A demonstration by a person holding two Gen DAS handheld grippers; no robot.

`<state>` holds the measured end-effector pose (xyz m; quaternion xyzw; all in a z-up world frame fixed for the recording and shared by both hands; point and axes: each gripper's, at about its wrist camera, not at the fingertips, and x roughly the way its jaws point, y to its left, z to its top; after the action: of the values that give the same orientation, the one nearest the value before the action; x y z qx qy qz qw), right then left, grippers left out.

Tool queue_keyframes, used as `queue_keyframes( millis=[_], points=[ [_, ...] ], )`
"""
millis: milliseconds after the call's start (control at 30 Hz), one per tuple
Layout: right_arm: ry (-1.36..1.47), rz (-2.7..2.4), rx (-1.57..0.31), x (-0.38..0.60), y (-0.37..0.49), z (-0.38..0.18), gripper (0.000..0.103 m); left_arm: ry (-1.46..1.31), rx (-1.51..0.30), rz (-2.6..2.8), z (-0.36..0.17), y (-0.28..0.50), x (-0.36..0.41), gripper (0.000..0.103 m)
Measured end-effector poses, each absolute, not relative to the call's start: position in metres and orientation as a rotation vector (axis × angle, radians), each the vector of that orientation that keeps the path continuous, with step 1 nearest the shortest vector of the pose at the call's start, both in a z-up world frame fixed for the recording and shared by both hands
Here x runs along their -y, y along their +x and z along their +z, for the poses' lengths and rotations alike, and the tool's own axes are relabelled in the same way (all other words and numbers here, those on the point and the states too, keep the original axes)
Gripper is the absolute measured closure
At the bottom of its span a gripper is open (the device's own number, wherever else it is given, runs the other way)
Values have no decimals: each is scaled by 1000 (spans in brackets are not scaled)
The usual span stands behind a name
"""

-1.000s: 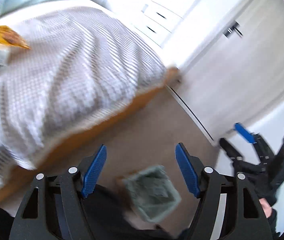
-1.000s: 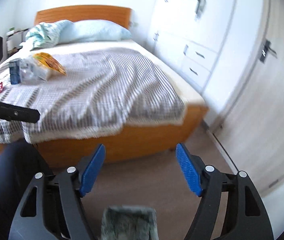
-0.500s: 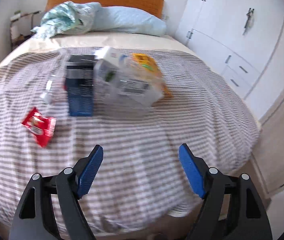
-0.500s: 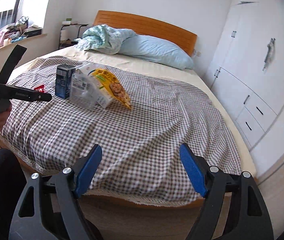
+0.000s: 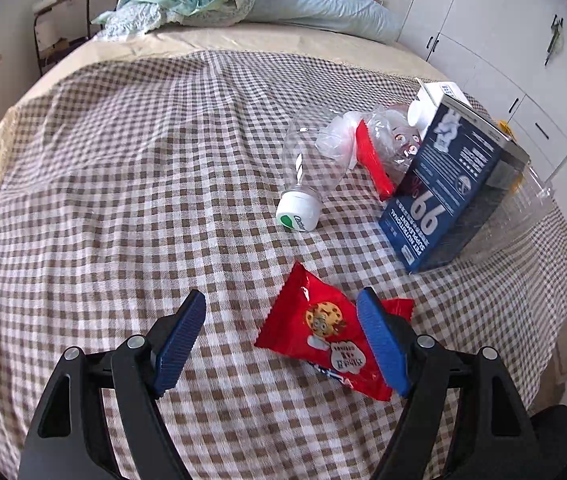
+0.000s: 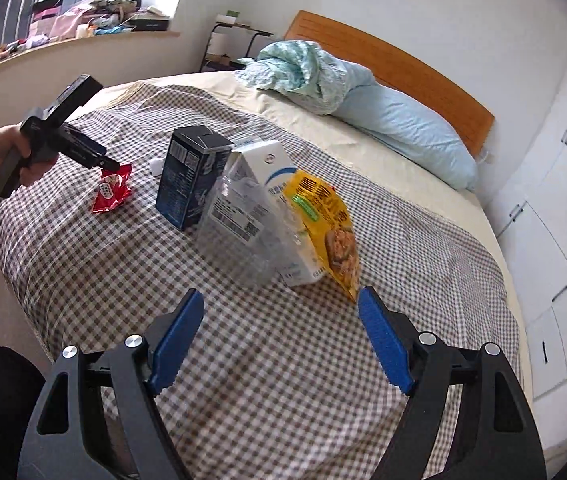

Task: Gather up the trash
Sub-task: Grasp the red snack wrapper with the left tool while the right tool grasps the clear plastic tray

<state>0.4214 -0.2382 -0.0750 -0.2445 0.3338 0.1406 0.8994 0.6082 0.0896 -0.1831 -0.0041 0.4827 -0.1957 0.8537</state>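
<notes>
the left gripper (image 5: 281, 338) gaped wide, empty, over the red cookie packet (image 5: 319, 336); the dark blue box (image 5: 449, 188) lay at two o'clock. the right gripper (image 6: 281, 340) gaped empty too.

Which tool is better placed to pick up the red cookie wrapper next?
Left. The left tool is open just above the red cookie wrapper; the right tool faces the yellow bag.

Ahead of the claw we saw a checked bed (image 6: 291, 380), wooden headboard (image 6: 403, 68), white wardrobe (image 6: 555, 240) rightward, cluttered sill (image 6: 67, 40) leftward.
</notes>
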Motion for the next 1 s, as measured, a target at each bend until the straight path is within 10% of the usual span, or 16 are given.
queue_keyframes(
  millis=[333, 667, 1000],
  points=[
    [-735, 405, -741, 176, 491, -109, 27, -35, -1087, -587, -202, 624, -79, 41],
    [-796, 397, -805, 169, 537, -141, 27, -63, -1075, -576, -195, 603, -74, 87],
    [-842, 350, -802, 179, 498, -129, 74, -55, -930, -437, -126, 555, -60, 98]
  ],
)
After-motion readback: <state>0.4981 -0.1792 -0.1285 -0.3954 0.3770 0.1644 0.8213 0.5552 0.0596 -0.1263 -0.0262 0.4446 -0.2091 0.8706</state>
